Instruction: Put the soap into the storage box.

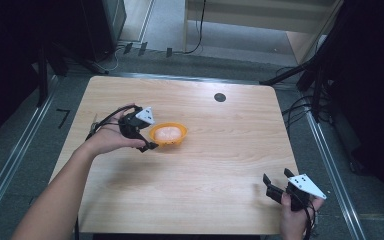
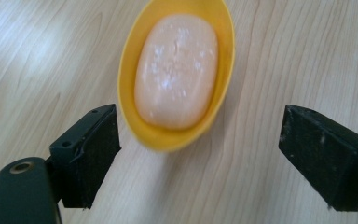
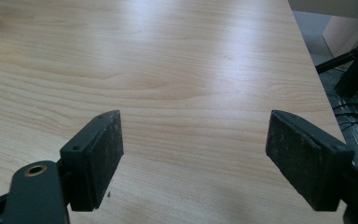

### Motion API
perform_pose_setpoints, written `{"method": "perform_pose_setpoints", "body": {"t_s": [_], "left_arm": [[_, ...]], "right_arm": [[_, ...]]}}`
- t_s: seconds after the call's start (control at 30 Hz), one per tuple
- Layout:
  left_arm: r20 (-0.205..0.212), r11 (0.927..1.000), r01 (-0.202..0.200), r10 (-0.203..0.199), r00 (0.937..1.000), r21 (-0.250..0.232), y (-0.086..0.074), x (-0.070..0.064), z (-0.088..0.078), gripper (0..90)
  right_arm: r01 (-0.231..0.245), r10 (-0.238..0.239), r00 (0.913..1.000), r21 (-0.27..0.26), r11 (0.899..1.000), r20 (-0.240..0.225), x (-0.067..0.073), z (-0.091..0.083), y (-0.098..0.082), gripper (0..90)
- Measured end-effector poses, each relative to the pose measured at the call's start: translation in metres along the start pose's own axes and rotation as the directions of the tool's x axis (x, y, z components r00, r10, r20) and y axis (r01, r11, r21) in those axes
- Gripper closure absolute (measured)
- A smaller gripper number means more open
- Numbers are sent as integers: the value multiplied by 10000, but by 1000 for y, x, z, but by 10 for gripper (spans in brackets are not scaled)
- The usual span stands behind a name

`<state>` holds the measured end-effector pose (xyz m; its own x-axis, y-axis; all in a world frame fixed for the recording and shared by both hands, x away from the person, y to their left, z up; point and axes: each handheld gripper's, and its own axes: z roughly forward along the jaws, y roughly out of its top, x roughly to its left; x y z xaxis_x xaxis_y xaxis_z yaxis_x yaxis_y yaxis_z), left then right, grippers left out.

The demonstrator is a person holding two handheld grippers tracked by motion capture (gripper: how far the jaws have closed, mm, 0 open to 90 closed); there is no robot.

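Observation:
A yellow oval dish lies on the wooden table, left of centre, and a pale peach bar of soap rests in it. My left gripper sits at the dish's left end, open, its jaws apart and touching neither dish nor soap. In the left gripper view the soap fills the dish just ahead of the open left gripper. My right gripper hovers open near the table's front right corner. In its own view the right gripper has bare wood between its jaws.
A round black grommet is set in the table near its far edge. Stands and cables crowd the floor at the right. The table's right edge runs close to my right gripper.

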<state>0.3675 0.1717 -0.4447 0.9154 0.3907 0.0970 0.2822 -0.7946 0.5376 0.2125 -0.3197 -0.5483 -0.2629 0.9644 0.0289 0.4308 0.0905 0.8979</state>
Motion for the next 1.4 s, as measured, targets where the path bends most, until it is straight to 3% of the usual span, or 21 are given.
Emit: {"method": "perform_pose_setpoints", "body": {"t_s": [0.3,0.5,0.73,0.97,1.17,1.27,1.4], "left_arm": [[-620,9962,555,-596,9963,-670,-36,-20,-19,26],[-998,9950,731,-798,9918,-687,-53,-33,-21,0],[-1264,9842,1241,-1401,9820,-1262,-72,-44,-28,0],[-1785,9667,1705,-2050,9623,-1911,-93,-52,-38,0],[-2211,9410,2156,-2757,9355,-2610,-115,-59,-46,0],[-2316,9340,2348,-2995,9256,-2694,-126,-61,-47,0],[-2287,9180,2649,-3370,9133,-2951,-140,-67,-48,0]], "right_arm": [[68,-68,10000,22,10000,39,1,0,0,196],[74,-74,10000,51,10000,50,1,0,0,196],[90,-90,9999,50,9999,55,1,0,0,196],[99,-99,9999,47,9999,65,1,0,0,196],[101,-102,9999,49,9999,66,1,0,0,196],[99,-99,9999,46,9999,72,1,0,0,196],[143,-143,9998,54,9999,111,2,1,0,196]]}}
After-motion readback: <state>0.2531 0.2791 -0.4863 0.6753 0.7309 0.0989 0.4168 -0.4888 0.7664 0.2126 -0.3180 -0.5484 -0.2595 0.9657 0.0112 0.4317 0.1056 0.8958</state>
